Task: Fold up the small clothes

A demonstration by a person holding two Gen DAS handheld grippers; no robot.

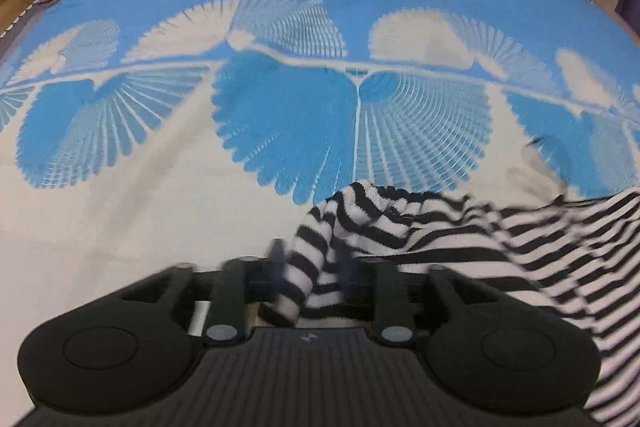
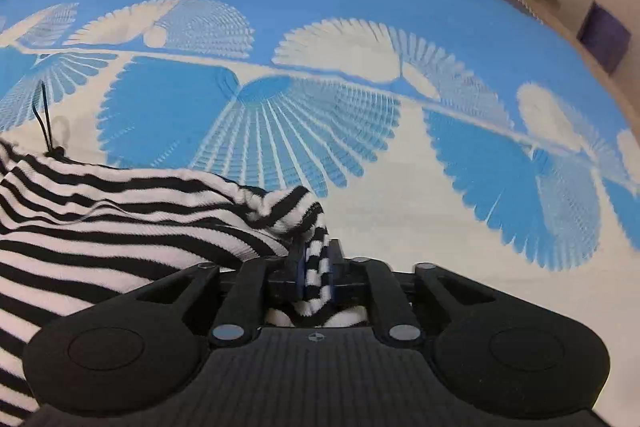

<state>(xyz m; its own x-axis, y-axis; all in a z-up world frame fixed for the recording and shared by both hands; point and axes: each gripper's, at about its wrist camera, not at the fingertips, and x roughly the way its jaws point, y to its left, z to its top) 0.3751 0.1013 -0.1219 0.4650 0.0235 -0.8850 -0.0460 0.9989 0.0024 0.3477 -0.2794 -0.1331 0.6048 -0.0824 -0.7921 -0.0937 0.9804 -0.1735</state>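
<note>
the garment (image 1: 460,239) is a small knit piece in black and white horizontal stripes, soft and rumpled. in the left view its near corner is bunched into a narrow roll low at the centre, while the rest spreads out to the right in loose waves. in the right view the garment (image 2: 120,227) fills the lower left, one corner pinched into a tight fold at the centre. a thin black cord (image 2: 46,119) sticks up from its far edge.
</note>
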